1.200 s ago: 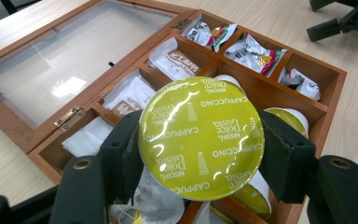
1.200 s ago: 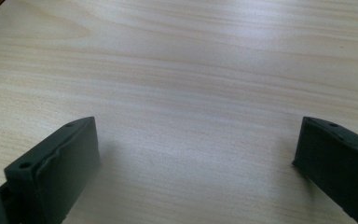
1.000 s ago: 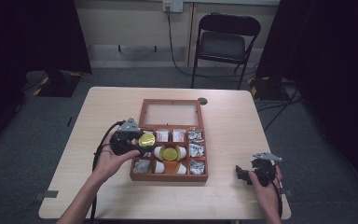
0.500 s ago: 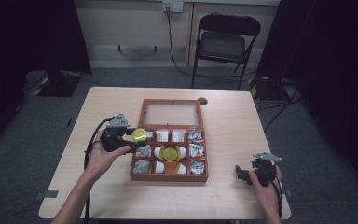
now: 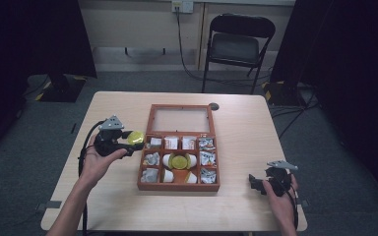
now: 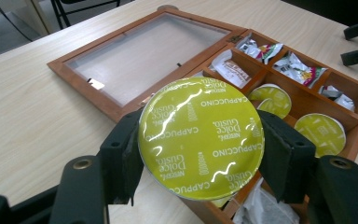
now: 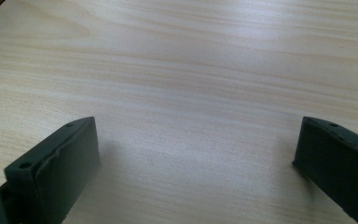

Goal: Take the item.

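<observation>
My left gripper (image 5: 128,140) (image 6: 200,149) is shut on a coffee capsule (image 6: 200,140) (image 5: 135,137) with a yellow-green foil lid printed "Cappuccino". It hangs just left of the wooden box (image 5: 144,173), above the table. The box (image 6: 354,140) lies open, its glass lid (image 5: 179,119) (image 6: 149,51) flat behind it. Its compartments hold sachets (image 6: 298,70) and more yellow-lidded capsules (image 5: 179,161) (image 6: 319,133). My right gripper (image 5: 257,184) (image 7: 196,158) rests near the table's front right corner, open, with bare wood between its jaws.
The light wooden table (image 5: 246,132) has free room left and right of the box. A small dark round thing (image 5: 213,106) lies near the back edge. A folding chair (image 5: 236,46) stands behind the table. A cable (image 5: 82,162) trails from my left gripper.
My left gripper has carried the capsule leftward, off the box's left compartments to beside its left wall. The right hand has stayed put.
</observation>
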